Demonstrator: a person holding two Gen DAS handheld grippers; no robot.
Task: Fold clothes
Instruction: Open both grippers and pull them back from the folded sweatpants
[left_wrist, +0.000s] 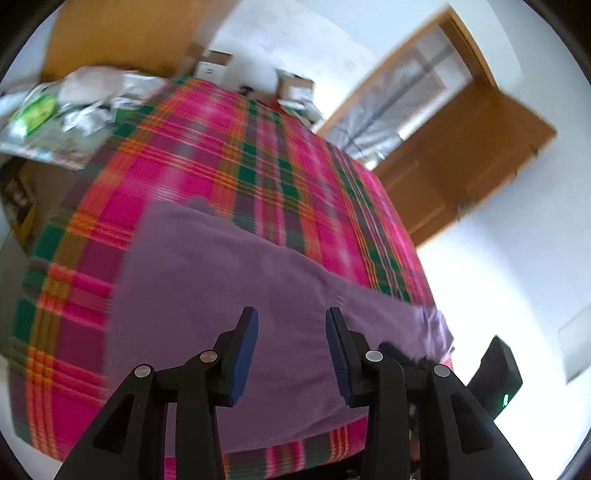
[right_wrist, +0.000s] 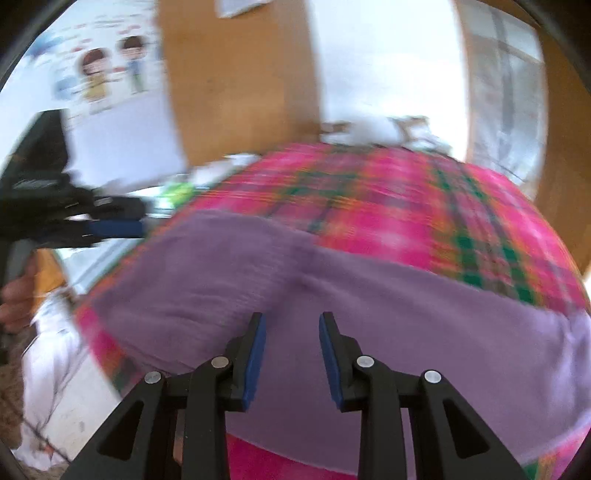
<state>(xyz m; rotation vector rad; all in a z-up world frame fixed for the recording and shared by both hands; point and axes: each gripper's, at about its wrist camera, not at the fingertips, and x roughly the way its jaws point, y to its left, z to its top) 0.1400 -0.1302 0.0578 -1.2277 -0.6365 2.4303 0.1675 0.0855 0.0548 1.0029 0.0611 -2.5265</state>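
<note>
Purple knit garment (left_wrist: 229, 295) lies spread flat on the plaid blanket (left_wrist: 207, 147) covering the bed, near the bed's close edge. Its long axis runs across both wrist views, side to side along that edge, not away from the person.

Left gripper (left_wrist: 291, 347): jaws parted, blue pads apart, nothing between them. It hangs above the cloth, tilted downward, over the near half of the garment. Right gripper (right_wrist: 292, 350): jaws also parted, somewhat narrower, empty, likewise above the cloth and apart from it. Neither pad touches fabric.

Relation that matters: the garment lies directly ahead of and below both claws. In the right wrist view the left tool (right_wrist: 110, 225) shows out past the garment's left end, held by a hand (right_wrist: 16, 295); the right claw sits over the body of the cloth. So each hand is nearer its own end of the long axis.

Judgement: cloth looks already doubled once, with a ridge running across it. A further fold likely needs each claw to drop onto its own end or corner. Heavy motion blur in the right view; edges uncertain there.
</note>
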